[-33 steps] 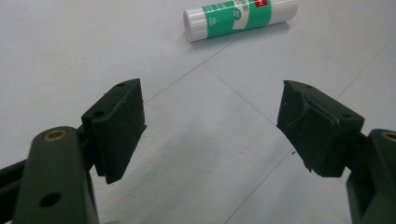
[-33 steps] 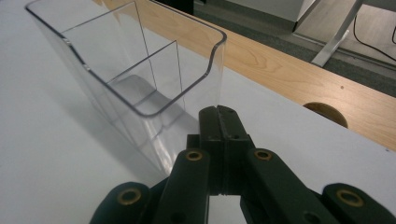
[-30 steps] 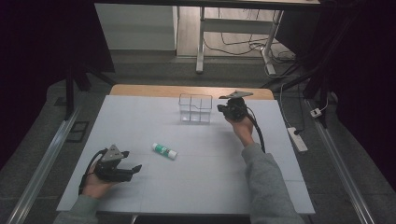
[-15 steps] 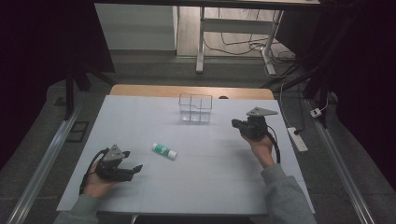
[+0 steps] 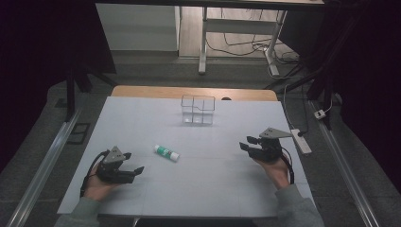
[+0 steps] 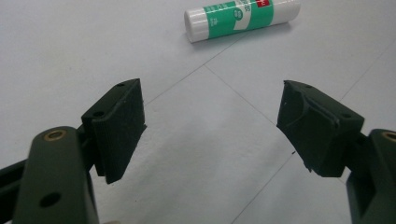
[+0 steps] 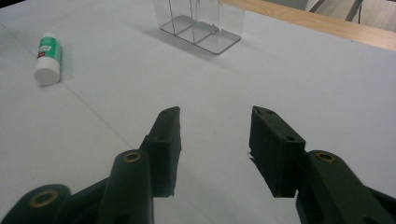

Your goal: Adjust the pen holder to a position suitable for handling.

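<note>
While my right gripper (image 5: 249, 143) hangs low over the bare right side of the table (image 5: 142, 118), its jaws have just been opening and now stand parted with nothing between them. My left gripper (image 5: 135, 171) rests near the front left, jaws spread wide and likewise empty.

The glue stick (image 5: 167, 152) lies on its side between the two, nearer my left gripper, and well apart from the clear box (image 5: 197, 109) at the back of the table. In the left gripper view the stick (image 6: 242, 17) lies just ahead of the jaws, white cap toward the left of that view, body slanting across my line of approach.

I judge the step in hand to be picking up the stick, and the left gripper is better placed for it. To do it well I would move forward and turn the wrist so the pads come across the round body, not along it, since a tube gripped along its length is likely to roll away. I would aim at the green middle rather than the cap, keep the pads low to the table, and close gently. From the right gripper view the stick (image 7: 48, 57) is far off to the side, so that hand should keep clear.
</note>
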`<state>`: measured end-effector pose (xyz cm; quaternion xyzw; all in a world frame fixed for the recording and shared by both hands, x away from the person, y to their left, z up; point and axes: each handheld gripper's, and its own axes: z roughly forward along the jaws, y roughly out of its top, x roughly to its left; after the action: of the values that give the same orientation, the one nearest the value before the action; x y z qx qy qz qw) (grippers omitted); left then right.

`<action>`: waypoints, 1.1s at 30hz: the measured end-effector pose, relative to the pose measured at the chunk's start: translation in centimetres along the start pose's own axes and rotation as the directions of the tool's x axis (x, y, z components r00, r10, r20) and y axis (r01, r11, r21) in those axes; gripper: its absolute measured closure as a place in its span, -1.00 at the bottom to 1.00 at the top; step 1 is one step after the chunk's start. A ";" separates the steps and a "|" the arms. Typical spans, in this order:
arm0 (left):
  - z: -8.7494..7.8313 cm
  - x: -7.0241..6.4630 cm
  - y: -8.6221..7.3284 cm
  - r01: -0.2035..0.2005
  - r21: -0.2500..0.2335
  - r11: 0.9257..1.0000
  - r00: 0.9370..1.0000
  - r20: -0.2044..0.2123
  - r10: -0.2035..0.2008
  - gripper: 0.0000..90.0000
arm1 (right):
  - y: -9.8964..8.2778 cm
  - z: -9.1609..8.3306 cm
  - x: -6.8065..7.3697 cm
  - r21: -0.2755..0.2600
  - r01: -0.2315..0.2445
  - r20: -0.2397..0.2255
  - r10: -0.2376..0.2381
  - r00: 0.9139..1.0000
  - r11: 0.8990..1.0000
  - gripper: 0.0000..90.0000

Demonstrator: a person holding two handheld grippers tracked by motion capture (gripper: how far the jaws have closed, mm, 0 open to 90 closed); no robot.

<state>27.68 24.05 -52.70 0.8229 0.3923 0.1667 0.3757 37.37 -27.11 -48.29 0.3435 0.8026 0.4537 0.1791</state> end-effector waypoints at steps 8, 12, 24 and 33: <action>0.1 0.0 0.0 0.000 0.000 1.000 1.000 0.001 0.000 -0.48 | -1.7 -2.0 0.6 -0.007 0.002 -0.013 -0.002 1.000 1.000 -0.05; 0.1 -0.1 0.1 -0.004 -0.003 1.000 1.000 0.000 0.004 -0.48 | -2.4 -3.0 0.9 -0.011 0.003 -0.016 -0.003 1.000 1.000 -0.11; 0.0 -0.1 0.5 -0.012 -0.019 1.000 1.000 0.010 0.012 -0.47 | -4.0 -4.1 1.3 -0.024 0.040 -0.023 -0.041 0.999 0.999 -0.15; -0.3 -0.6 0.8 -0.033 -0.025 0.999 0.999 0.029 0.034 -0.46 | -4.1 -3.6 0.8 -0.015 0.051 -0.030 -0.051 0.998 0.999 -0.19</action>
<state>27.54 23.42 -51.93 0.8271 0.3707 0.1655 0.3887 33.08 -30.13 -49.88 0.3146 0.8104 0.4600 0.1807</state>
